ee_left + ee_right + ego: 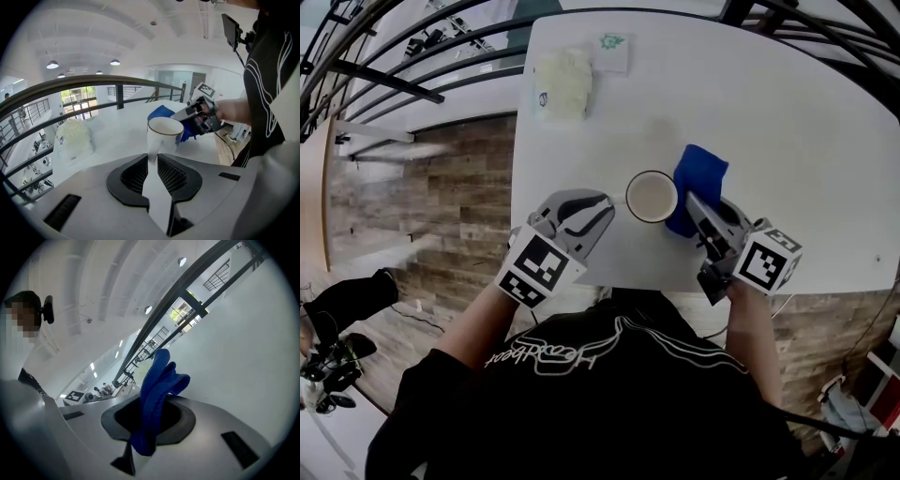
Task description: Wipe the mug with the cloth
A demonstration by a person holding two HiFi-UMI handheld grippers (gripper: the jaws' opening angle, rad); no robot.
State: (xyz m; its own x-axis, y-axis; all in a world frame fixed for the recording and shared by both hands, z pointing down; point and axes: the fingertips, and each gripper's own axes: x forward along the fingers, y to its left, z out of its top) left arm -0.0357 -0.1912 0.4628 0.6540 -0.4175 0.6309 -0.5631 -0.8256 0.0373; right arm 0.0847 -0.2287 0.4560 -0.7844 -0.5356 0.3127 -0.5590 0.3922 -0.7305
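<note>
While we steady the mug (652, 197): left gripper (607, 204) clamps its handle.
Right gripper (690, 199): pinches cloth (703, 169), beside mug.
Next: press cloth on, rub.

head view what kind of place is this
Likely an upper gallery or mezzanine in a large hall: a white table beside a dark railing, wood floor alongside, and round lamps on a high white ceiling.

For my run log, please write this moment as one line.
left claw: shut on mug | right claw: shut on cloth | cloth at mug's right side | mug upright
</note>
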